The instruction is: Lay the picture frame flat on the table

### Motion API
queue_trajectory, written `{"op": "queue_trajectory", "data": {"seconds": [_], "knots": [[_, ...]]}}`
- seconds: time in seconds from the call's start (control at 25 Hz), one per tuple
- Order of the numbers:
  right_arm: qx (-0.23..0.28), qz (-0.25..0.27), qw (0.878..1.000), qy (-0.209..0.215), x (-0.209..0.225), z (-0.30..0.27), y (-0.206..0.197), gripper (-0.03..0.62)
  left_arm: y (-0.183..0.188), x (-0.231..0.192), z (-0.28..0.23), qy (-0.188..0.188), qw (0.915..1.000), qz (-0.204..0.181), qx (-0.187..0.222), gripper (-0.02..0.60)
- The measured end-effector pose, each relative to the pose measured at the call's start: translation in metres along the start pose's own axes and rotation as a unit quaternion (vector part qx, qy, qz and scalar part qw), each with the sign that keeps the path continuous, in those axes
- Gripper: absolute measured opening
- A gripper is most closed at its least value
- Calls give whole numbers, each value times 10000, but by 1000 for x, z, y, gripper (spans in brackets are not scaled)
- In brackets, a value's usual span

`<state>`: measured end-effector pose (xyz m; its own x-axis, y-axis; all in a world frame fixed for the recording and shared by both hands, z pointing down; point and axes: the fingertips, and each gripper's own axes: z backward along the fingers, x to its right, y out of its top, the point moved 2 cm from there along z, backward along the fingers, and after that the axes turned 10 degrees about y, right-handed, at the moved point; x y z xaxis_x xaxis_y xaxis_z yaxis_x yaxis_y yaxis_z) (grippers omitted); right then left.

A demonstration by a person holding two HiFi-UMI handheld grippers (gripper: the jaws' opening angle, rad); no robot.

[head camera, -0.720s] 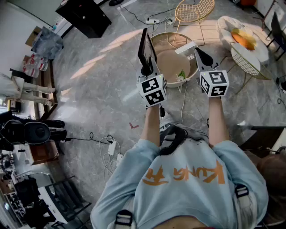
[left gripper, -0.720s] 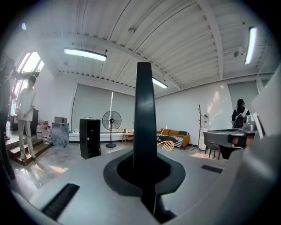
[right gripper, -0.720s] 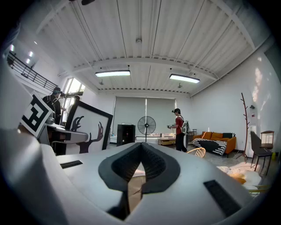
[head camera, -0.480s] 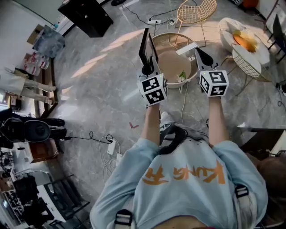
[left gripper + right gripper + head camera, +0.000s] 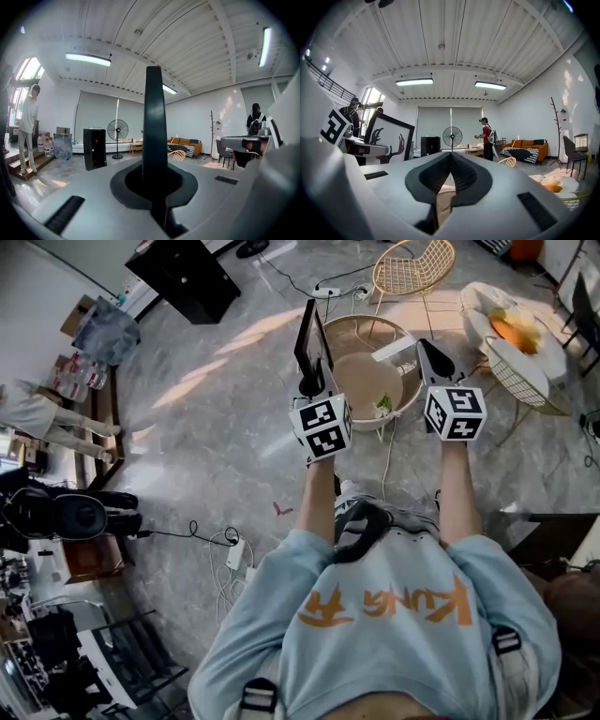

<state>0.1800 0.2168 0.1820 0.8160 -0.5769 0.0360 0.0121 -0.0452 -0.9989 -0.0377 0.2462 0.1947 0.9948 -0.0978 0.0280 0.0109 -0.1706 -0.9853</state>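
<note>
So, upper centre, the picture frame [image 5: 306, 334] is held upright, clamped edge-on in the left gripper [image 5: 313, 382] jaws beside the round tabletop [image 5: 361, 381]; right gripper [image 5: 425, 351] jaws are closed, empty.

We see the black-edged picture frame [image 5: 310, 334] upright in the left gripper [image 5: 309, 382], near the round table [image 5: 361, 381], by its left edge.

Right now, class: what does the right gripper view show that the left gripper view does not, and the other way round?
Only the right gripper view: the face of the picture frame, white with dark antler shapes, and a person in a red top. Only the left gripper view: the frame edge-on, a dark upright slab clamped in the left claw. Both: the standing fan, the black cabinet and the orange sofa.
</note>
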Motion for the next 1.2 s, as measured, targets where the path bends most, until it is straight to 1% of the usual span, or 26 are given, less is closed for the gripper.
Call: {"op": "queue_trajectory", "data": {"seconds": [0.12, 0.28, 0.56, 0.84, 1.0, 1.2], "knots": [[30, 19, 10000, -12, 0, -1, 2, -3, 3, -2, 0, -14, 10000, -2, 64, 26], [44, 44, 10000, 6, 1, -3, 5, -3, 2, -7, -3, 26, 10000, 57, 50, 26], [-14, -1, 10000, -39, 14, -21, -3, -3, -5, -9, -29, -13, 9999, 119, -11, 26], [-86, -41, 9999, -87, 36, -73, -8, -3, -7, -19, -87, -26, 9998, 165, -142, 26], [-108, 17, 9999, -65, 40, -101, -13, -3, -11, -31, -119, 78, 9992, 278, -267, 26], [-162, -124, 9993, -314, 75, -128, -29, -3, -33, -32, -167, 45, 9977, 376, -568, 26]]}}
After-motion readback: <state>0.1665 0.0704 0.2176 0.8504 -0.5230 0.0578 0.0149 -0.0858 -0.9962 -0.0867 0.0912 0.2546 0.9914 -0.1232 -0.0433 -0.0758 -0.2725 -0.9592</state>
